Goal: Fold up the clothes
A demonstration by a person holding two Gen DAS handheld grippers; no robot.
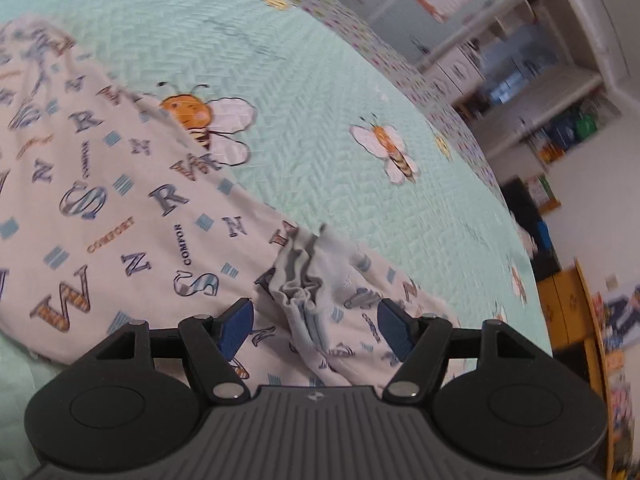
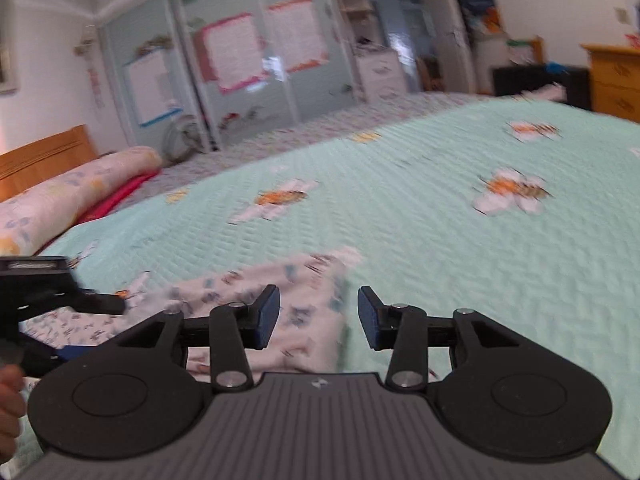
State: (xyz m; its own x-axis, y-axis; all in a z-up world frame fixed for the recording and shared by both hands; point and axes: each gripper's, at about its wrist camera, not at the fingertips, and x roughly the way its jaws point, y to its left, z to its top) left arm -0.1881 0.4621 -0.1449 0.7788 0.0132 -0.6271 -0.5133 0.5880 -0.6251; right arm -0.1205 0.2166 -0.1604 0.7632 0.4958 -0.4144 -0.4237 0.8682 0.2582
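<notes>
- Left wrist view: the bed (image 1: 320, 80) with its mint bee-print quilt stretches bare beyond the garment's edge.
- The letter-print garment (image 1: 120, 208) lies flat on it, gathered waistband (image 1: 308, 276) bunched between the pads.
- Left gripper (image 1: 316, 324): spread wide, holding nothing.
- Right gripper (image 2: 319, 316): wide apart, empty, over the garment's corner.

Both views are bright with soft, even daylight and show hardly any hard shadows. The right wrist view is heavily motion-blurred: the bedspread (image 2: 440, 208) bees smear (the wardrobe doors (image 2: 248, 60) carry pale glare). The left wrist view stays sharper centrally, smearing toward the shelves (image 1: 540, 92). Fisheye bending curves every edge.
</notes>
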